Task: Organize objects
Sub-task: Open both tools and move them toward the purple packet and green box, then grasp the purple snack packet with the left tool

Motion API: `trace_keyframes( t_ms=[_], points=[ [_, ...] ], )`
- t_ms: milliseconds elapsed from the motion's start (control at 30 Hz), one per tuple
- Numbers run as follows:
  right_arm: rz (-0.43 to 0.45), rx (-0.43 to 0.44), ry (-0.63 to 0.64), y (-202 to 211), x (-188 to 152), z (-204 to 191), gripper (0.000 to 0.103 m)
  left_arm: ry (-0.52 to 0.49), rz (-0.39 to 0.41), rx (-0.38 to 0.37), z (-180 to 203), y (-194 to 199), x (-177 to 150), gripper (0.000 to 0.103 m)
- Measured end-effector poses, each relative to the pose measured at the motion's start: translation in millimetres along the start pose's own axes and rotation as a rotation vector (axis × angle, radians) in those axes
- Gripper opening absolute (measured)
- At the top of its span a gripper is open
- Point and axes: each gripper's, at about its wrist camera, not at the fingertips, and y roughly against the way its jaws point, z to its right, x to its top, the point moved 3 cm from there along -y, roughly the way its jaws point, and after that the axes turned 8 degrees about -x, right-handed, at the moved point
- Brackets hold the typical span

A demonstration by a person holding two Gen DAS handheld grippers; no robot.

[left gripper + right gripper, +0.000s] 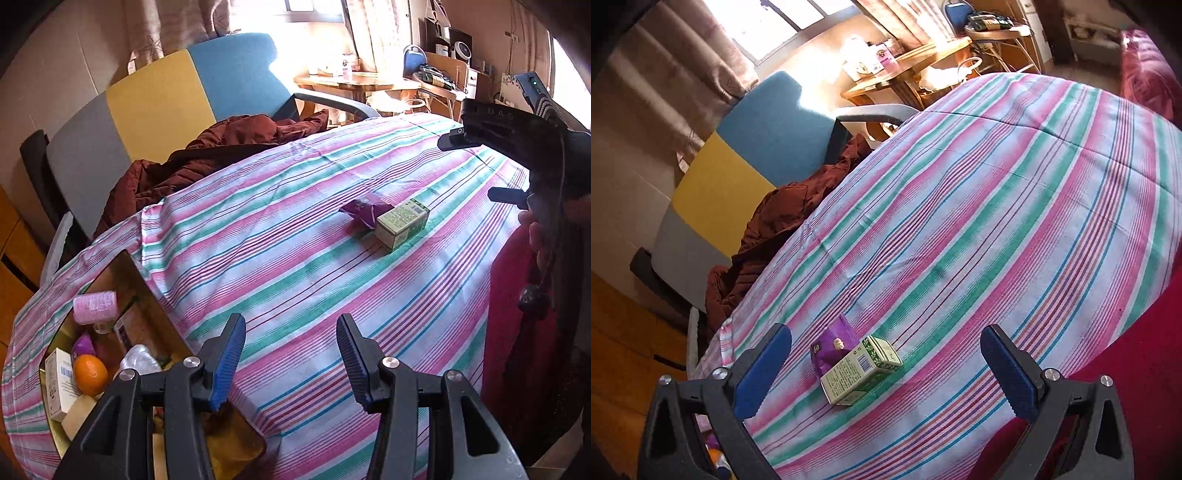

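Observation:
A small green and cream carton lies on its side on the striped cloth, touching a purple snack packet. My left gripper is open over the cloth, well short of both. Beside it at lower left sits an open box holding an orange, a pink roll, a white carton and other items. My right gripper is open, with the carton and packet lying between its fingers below. In the left wrist view the right gripper's body hangs at the right edge.
The striped cloth covers a rounded table. A brown jacket lies on a blue, yellow and grey chair behind it. A red cloth hangs at the right. A cluttered wooden desk stands by the window.

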Motion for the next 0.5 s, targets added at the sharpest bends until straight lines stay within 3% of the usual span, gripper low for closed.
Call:
trace_keyframes(
  t_ms=[133,300,500],
  points=[
    [-0.012,0.024,-0.030,-1,1,3,0.103,-0.032,-0.017,-0.059,17,-19,18,0.052],
    [-0.017,0.057,-0.045,-1,2,4,0.103,0.045,-0.073,-0.191,28,-51,38,0.052],
    [-0.088,0.107,-0.049,-12,-3,1,0.103,0.043,-0.093,-0.215,28,-81,69,0.053]
  ],
)
